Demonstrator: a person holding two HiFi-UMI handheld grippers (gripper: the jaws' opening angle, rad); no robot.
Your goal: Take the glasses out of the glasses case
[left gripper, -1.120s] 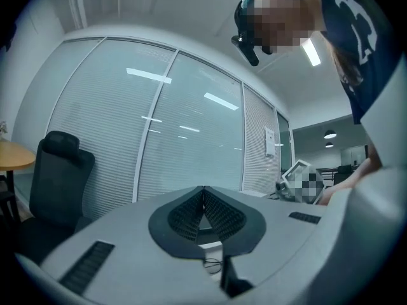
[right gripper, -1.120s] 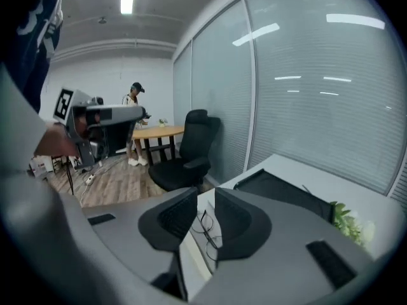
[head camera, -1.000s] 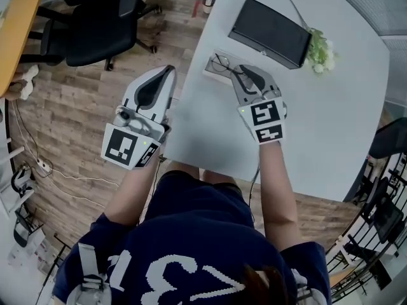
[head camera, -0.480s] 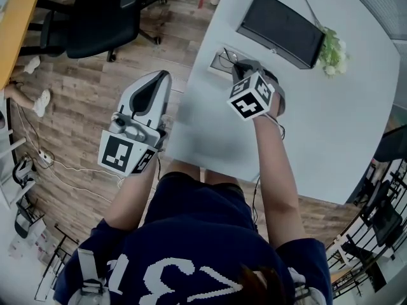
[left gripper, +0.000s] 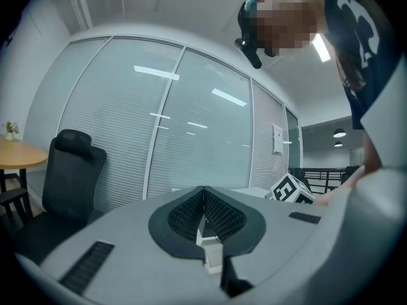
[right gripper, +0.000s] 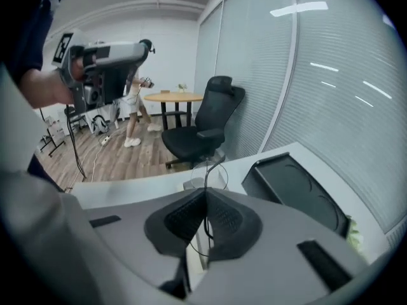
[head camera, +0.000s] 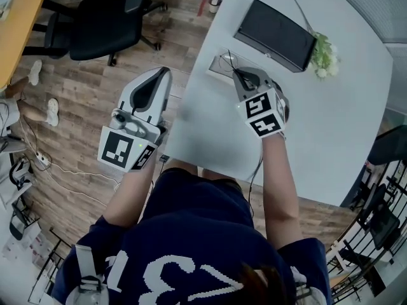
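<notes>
Thin wire-framed glasses (head camera: 226, 61) are at the open pale glasses case (head camera: 217, 67) near the white table's far left edge. My right gripper (head camera: 237, 75) reaches to them from the near side. In the right gripper view its jaws are shut (right gripper: 205, 194) on a thin wire of the glasses (right gripper: 208, 175), whose round lens shows just past the tips above the case (right gripper: 191, 185). My left gripper (head camera: 163, 75) is held off the table's left edge over the floor. It is shut (left gripper: 203, 194) with nothing in it and points up at a glass wall.
A black flat box (head camera: 276, 33) lies just beyond the case, with a small green plant (head camera: 323, 53) at its right end. The white table (head camera: 331, 126) stretches to the right. A black office chair (head camera: 102, 18) stands on the wooden floor to the left.
Half a second ago the right gripper was tipped up with its marker cube turned sideways; it has levelled out again at the case. The left gripper has barely moved.
</notes>
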